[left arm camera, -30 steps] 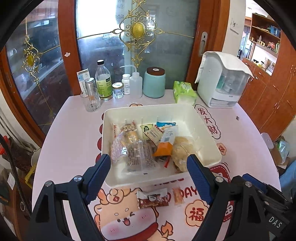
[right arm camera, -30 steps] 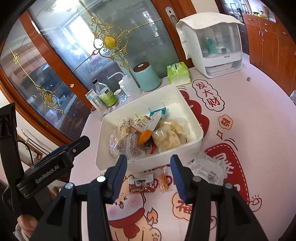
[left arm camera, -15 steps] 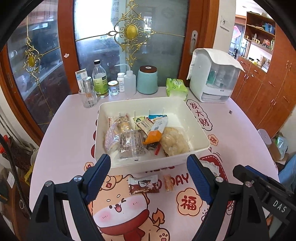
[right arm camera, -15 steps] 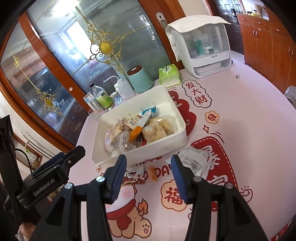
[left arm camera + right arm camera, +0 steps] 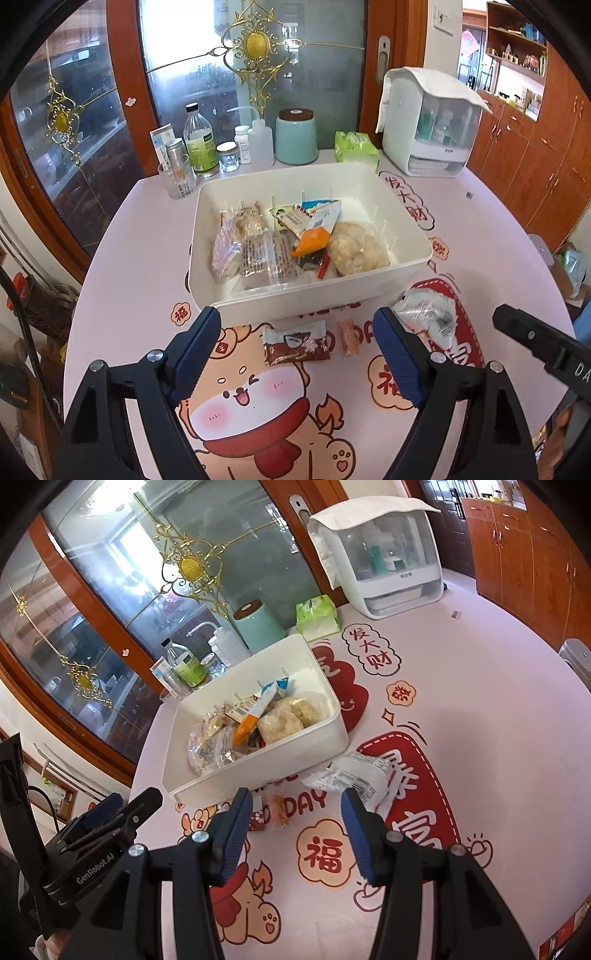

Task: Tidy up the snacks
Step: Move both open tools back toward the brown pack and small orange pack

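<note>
Jaws of both grippers gape, empty.

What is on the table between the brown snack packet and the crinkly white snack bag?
A small orange snack stick lies between the brown packet and the white bag, touching neither. The left wrist view shows it best.

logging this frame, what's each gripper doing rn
Left gripper: open, holding nothing.
Right gripper: open, holding nothing.
</note>
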The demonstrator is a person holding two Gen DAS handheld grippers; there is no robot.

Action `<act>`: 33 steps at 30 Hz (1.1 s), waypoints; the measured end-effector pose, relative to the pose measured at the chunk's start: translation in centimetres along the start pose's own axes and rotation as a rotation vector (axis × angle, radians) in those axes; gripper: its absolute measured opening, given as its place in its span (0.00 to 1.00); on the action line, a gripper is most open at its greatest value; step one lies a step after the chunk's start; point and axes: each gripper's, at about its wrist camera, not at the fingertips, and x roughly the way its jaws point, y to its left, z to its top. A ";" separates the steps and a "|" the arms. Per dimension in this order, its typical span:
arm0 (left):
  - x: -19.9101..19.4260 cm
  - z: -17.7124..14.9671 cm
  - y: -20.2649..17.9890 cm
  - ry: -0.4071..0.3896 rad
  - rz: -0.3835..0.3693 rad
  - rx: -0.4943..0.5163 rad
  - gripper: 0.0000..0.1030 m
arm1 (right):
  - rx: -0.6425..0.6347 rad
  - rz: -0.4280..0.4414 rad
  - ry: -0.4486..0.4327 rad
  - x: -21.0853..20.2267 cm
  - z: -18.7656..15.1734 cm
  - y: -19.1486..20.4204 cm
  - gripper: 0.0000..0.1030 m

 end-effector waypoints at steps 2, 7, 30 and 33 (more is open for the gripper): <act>0.3 -0.3 0.1 0.003 0.004 0.002 0.81 | 0.005 0.000 0.009 0.2 -0.2 -0.3 0.49; 1.2 -1.1 0.7 0.020 0.010 -0.002 0.81 | 0.005 -0.011 0.020 0.6 -0.6 -0.8 0.49; 10.3 -5.8 6.4 0.190 -0.089 0.000 0.81 | -0.083 0.010 0.173 8.4 -3.6 1.4 0.49; 11.0 -6.2 8.0 0.196 -0.092 -0.016 0.81 | -0.115 0.010 0.192 10.4 -3.9 2.7 0.49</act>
